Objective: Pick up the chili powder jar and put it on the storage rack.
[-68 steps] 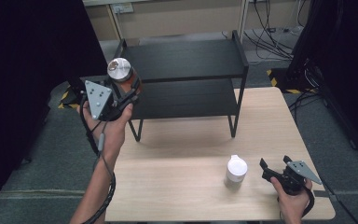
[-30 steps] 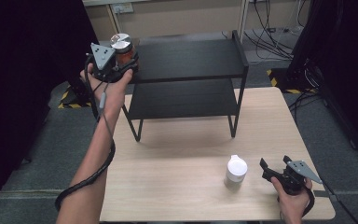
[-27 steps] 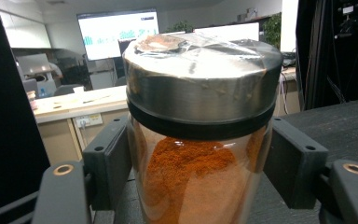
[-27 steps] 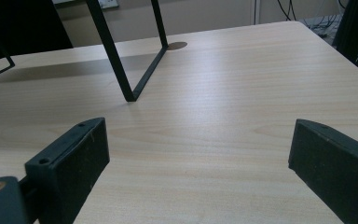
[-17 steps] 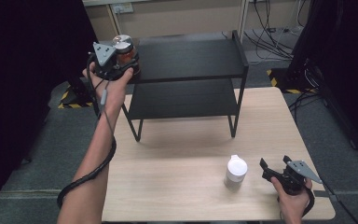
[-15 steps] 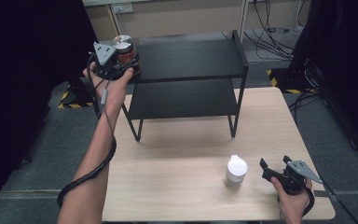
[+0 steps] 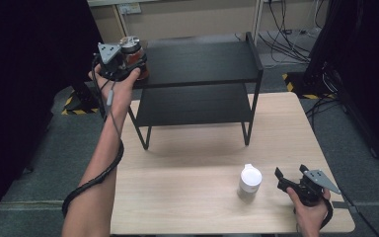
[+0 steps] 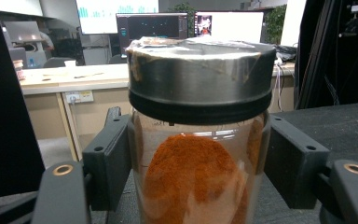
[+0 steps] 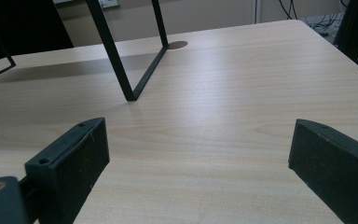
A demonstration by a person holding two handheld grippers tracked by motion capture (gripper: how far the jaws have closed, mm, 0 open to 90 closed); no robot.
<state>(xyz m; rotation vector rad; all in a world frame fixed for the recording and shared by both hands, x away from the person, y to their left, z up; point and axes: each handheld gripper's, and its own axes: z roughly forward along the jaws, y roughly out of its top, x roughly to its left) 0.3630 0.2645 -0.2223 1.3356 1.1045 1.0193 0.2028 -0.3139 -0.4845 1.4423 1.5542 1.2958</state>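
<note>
left gripper [image 7: 128, 61] is clamping an upright spice jar [image 8: 198, 135] by its sides, holding it at the left front corner of the black shelf [image 7: 202, 61], top tier lying just right of it, while right gripper [image 9: 200, 172] is sitting wide open over the table [image 9: 223, 93].

The high view looks down over the table [image 7: 187, 197]. Each gripper view looks along its jaws: left tight on the spice jar [image 8: 198, 140], right low over the same table [image 9: 223, 112].
</note>
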